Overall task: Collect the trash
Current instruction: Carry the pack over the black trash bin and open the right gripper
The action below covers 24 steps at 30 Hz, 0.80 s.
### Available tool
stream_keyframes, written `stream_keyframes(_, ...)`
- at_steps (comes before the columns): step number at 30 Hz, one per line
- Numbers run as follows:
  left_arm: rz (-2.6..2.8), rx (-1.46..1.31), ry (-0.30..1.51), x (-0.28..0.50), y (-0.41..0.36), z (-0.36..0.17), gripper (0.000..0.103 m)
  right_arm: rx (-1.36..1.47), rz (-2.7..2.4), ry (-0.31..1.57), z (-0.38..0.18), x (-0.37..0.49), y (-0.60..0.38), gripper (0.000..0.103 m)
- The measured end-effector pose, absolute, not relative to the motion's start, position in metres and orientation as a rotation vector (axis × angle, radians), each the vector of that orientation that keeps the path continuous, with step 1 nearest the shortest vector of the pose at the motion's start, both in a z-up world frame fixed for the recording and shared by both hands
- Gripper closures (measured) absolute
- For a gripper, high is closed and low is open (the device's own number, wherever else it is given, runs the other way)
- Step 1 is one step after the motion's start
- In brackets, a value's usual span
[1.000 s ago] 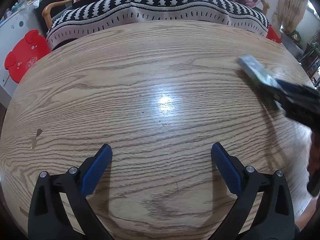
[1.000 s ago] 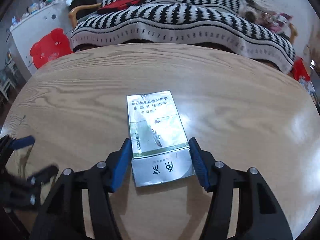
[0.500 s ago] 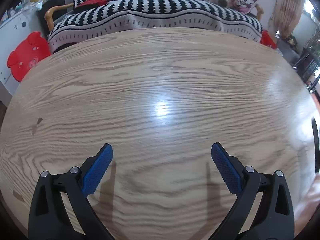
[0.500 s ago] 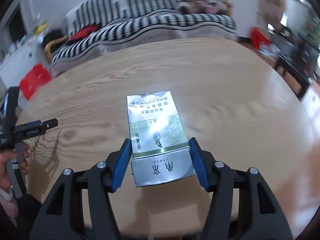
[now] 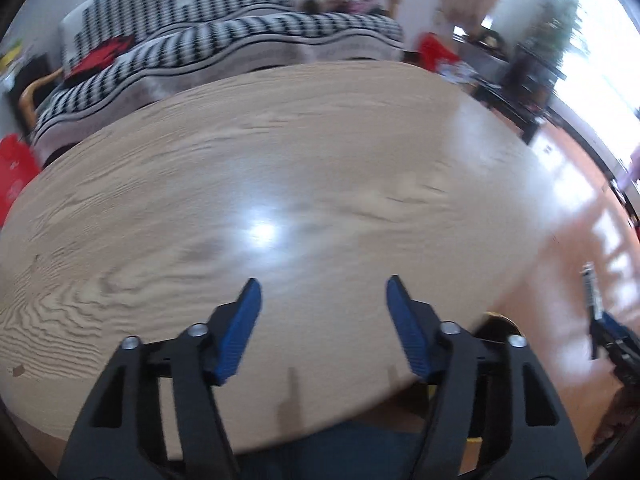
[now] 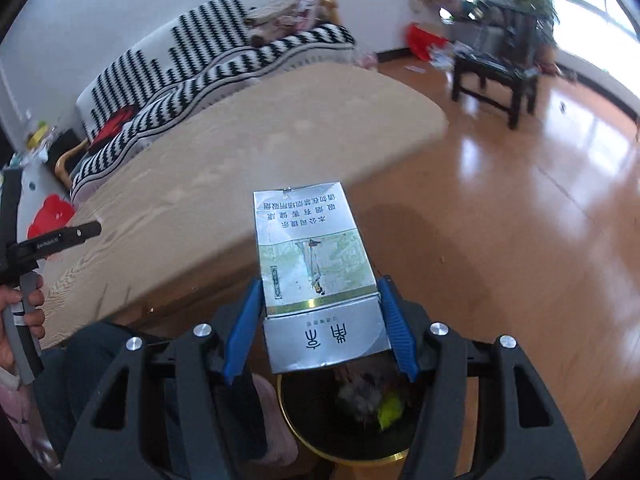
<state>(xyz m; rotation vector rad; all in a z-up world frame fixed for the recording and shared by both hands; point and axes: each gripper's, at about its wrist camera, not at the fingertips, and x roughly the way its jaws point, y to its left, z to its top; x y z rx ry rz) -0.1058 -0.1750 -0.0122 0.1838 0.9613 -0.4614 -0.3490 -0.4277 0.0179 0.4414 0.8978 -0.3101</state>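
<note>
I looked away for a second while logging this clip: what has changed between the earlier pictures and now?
The right hand-held gripper has carried the silver and green cigarette pack off the oval wooden table to above the gold-rimmed black trash bin on the floor. The left hand-held gripper, with nothing between its jaws, has just been closing partway and swung toward the table's right edge. The grip on the pack is unchanged.

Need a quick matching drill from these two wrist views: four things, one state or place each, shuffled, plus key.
Things:
1. right gripper
2. left gripper
3. bin
4. sofa

States or places:
A. on the floor, trash inside
B. behind the table
C. shut on the pack
D. nothing between its pads, over the table

Pairs: 1-C, 2-D, 3-A, 4-B
</note>
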Motion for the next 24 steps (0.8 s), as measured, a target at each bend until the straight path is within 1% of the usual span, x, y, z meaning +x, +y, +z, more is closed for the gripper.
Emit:
stream_keyframes(1,-0.483,0.185,0.968,-0.115,-0.182,-0.014,0.066,0.45,-0.311,0.905,0.012,-0.361,-0.429,0.045)
stream_keyframes(2,-0.51,0.19,0.99,-0.128,-0.195,-0.018,0.069,0.46,-0.311,0.912,0.006,-0.371,-0.43,0.045)
stream_keyframes(4,-0.595,0.207,1.052,-0.152,-0.223,-0.033,0.08,0.48,-0.307,0.926,-0.006,-0.386,-0.431,0.045)
stream_keyframes(8,-0.681,0.276,1.148,-0.188,-0.261,-0.067,0.08,0.527,-0.296,0.97,-0.035,-0.405,-0.432,0.045)
stream_keyframes(12,-0.719,0.342,1.224,-0.216,-0.287,-0.1,0.08,0.52,-0.295,1.02,-0.058,-0.406,-0.43,0.045)
stream_keyframes(17,-0.762,0.438,1.239,-0.238,-0.307,-0.122,0.08,0.541,-0.319,1.066,-0.077,-0.406,-0.433,0.045)
stream_keyframes(24,-0.834,0.512,1.262,-0.264,-0.327,-0.149,0.08,0.56,-0.358,1.085,-0.083,-0.403,-0.439,0.045)
